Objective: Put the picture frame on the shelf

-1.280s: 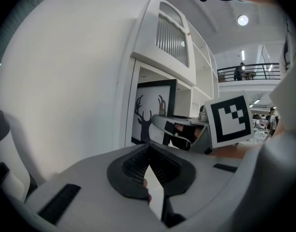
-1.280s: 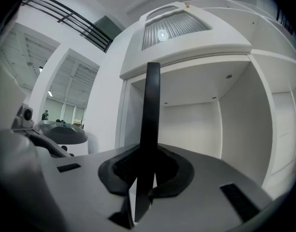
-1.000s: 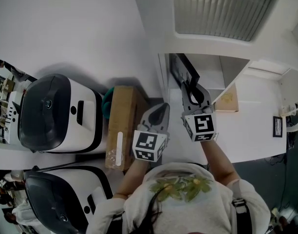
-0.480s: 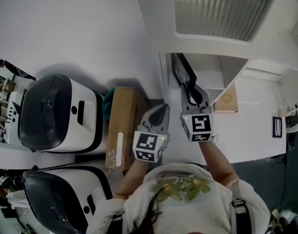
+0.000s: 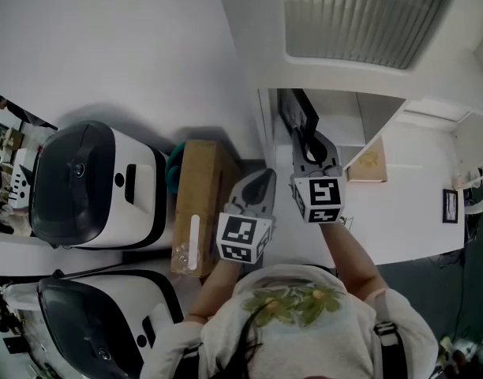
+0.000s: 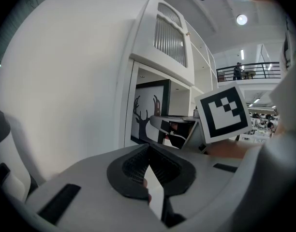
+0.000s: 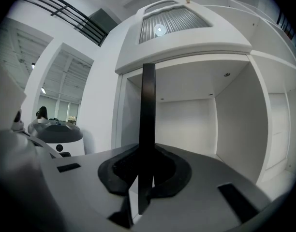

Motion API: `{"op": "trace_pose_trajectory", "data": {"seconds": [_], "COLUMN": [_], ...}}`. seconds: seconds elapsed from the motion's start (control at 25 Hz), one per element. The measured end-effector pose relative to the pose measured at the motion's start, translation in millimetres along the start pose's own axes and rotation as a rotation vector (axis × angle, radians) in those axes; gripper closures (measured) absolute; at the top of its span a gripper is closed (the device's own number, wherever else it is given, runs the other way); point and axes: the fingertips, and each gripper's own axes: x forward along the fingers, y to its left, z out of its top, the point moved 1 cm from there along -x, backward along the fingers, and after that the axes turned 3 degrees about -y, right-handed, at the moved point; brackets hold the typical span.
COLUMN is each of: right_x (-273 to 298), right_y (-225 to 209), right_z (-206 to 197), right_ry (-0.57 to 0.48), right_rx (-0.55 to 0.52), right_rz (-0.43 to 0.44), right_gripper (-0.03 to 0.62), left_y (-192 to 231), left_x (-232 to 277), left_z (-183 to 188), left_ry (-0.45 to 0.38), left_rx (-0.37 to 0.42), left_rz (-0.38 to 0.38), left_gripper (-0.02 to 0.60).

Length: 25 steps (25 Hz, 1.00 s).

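Count: one picture frame [image 7: 148, 105], two grippers
Frame: upright, edge-on between right gripper [image 5: 305, 139] jaws, clamped, at shelf [image 7: 235, 115] opening
Left gripper [image 6: 149, 164]: closed, empty

White shelf unit [image 5: 336, 101]: open compartment under a louvred door [image 5: 360, 14]. Picture frame [image 5: 295, 110] upright at the compartment's left wall; contact with the shelf floor not clear. White surface [image 5: 415, 212] beside it carries a tan board [image 5: 370, 162]. Floor [image 5: 431, 283]: cardboard box [image 5: 198, 204], two white machines [image 5: 91, 184].
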Motion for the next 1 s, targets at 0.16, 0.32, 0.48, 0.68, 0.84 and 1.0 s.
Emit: {"op": "trace_pose_trajectory", "data": {"seconds": [0.16,0.32,0.48,0.68,0.84,1.0], "right_x": [6.1,12.2,15.9,21.0,25.6,29.9], "right_y": [-2.2,-3.2,-2.1,-1.6,0.1,0.2], "right_z": [-1.8,-2.2,-3.0,-5.3,-1.8,-2.8], "right_ry": [-0.005,-0.002,0.004,0.022,0.013,0.019], "right_rx": [-0.002,0.004,-0.001,-0.002,-0.013,-0.018], "right_rz": [-0.01,-0.01,-0.006,-0.003,-0.001,0.001], "right_gripper": [0.556,0.556,0.556,0.556,0.557,0.556], "left_y": [1.2,1.9,2.1,2.5,2.2,1.0], "left_x": [2.8,4.9,6.9,9.4,10.7,12.1], "left_z": [-1.3,-2.8,-4.1,-3.0,-2.2,-2.0], "left_ry": [0.005,0.009,0.013,0.013,0.013,0.015], "left_rx": [-0.001,-0.002,-0.005,-0.006,-0.005,-0.003], "left_rz": [-0.002,-0.005,-0.009,-0.014,-0.017,-0.022], "left_gripper": [0.554,0.554,0.554,0.554,0.554,0.554]}}
